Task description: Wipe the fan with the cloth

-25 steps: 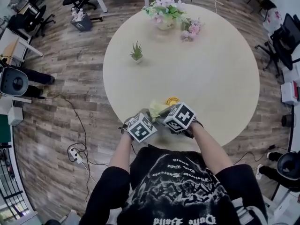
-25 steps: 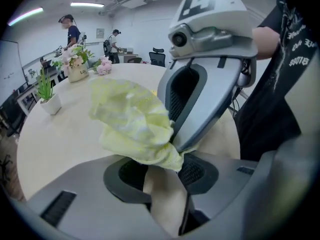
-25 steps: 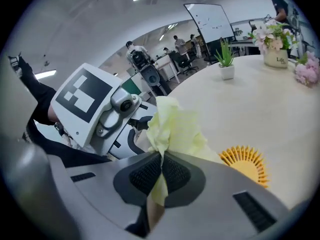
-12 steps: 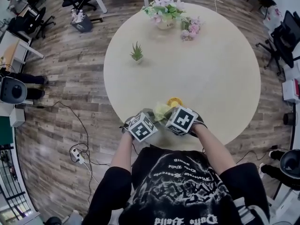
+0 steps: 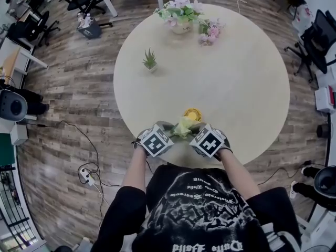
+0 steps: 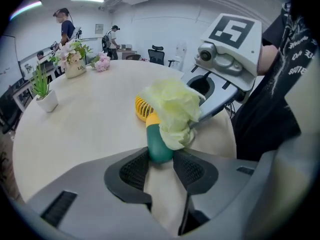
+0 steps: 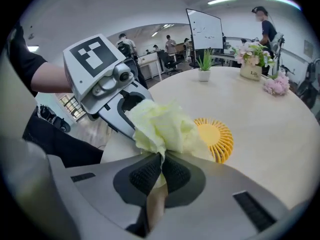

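Note:
A small hand fan lies near the table's front edge, with its yellow round head [image 5: 192, 113] [image 7: 218, 137] facing up. My left gripper [image 5: 169, 133] [image 6: 161, 159] is shut on its green handle [image 6: 159, 145]. The crumpled pale yellow-green cloth [image 5: 182, 126] [image 7: 161, 125] is bunched in my right gripper [image 5: 190, 132] [image 7: 161, 167], which is shut on it. The cloth rests over the neck where handle meets head and hides that part [image 6: 172, 109]. The two grippers point toward each other over the fan.
The round cream table [image 5: 236, 83] holds a flower vase [image 5: 181, 16], a pink bouquet [image 5: 209, 33] and a small potted plant [image 5: 150, 61] at its far side. Office chairs and a cable on the wood floor surround it. People stand in the background.
My right gripper has drawn back toward the person and to the right with the cloth, leaving more of the yellow fan head showing. The left gripper has stayed in place on the handle.

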### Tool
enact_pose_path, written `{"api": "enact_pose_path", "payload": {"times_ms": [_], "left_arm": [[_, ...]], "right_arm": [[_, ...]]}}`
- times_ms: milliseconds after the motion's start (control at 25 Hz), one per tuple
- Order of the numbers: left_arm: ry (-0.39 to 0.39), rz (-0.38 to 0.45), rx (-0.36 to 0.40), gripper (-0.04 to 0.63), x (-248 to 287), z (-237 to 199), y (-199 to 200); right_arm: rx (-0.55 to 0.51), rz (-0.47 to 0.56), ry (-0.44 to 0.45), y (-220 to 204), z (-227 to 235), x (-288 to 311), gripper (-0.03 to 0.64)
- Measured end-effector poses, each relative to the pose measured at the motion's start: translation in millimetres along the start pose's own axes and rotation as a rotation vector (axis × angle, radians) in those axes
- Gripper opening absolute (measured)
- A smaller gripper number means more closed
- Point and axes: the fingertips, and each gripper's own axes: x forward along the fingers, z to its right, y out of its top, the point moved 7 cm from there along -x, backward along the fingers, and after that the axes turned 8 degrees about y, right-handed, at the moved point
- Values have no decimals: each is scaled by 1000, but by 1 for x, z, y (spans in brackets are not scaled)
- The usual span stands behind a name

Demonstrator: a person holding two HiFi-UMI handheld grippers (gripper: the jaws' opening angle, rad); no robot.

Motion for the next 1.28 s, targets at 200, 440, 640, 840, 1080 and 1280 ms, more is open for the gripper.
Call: {"api": "enact_pose_path", "payload": {"times_ms": [200, 440, 640, 840, 1080, 1280], "left_arm": [[22, -6, -21, 175, 0, 1, 0], [34, -9, -25, 175, 1, 2, 0], [53, -7, -33, 175, 1, 4, 1], [70, -14, -46, 176, 1, 6, 0], [150, 41, -148, 179, 1, 9, 0], [129, 61, -275, 216, -3, 15, -1]], "right_arm": [[98, 64, -101, -12, 8, -8, 14], [220, 166, -255, -31, 17, -23, 14], [342, 235, -343, -46, 32, -40, 14], [456, 326, -378, -63, 45, -63, 14], [487, 424, -393, -77, 39, -88, 14], [481, 451, -407, -82, 31, -99, 14]]}}
